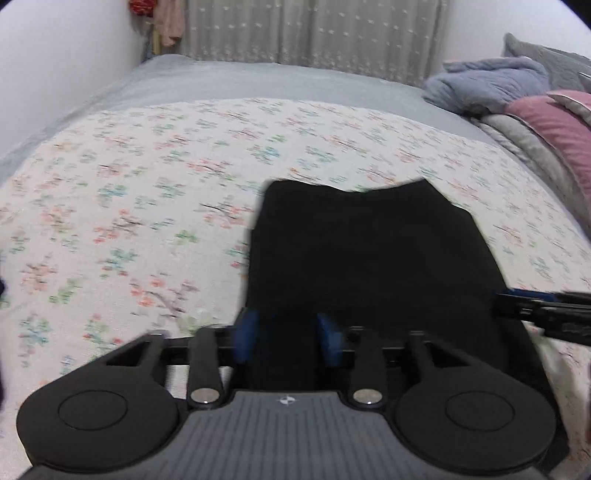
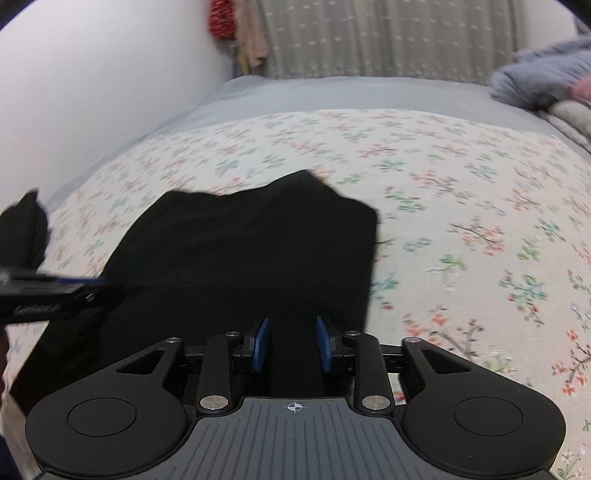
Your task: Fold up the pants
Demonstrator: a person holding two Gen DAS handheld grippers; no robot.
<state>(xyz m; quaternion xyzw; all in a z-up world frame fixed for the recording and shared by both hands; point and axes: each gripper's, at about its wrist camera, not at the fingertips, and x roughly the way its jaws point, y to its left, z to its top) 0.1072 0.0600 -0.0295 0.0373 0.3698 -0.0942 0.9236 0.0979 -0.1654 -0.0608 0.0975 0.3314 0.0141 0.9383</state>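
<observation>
A flowered bedspread [image 1: 147,184] carries the black pants [image 1: 369,251]. Both grippers, left gripper [image 1: 290,338] and right gripper [image 2: 291,343], point down over them with fingers apart, gripping nothing.

You're looking at plain black pants [image 1: 369,251] on a cream bedspread [image 1: 147,184] printed with small sprigs in coral, teal and green; beyond it your sheet [image 1: 258,79] is pale grey-blue. Your gripper pads [image 2: 260,345] are blue on black arms. The curtain [image 1: 314,29] is beige with pale flecks, the piled bedding [image 1: 554,122] dusty pink, grey and slate blue
</observation>
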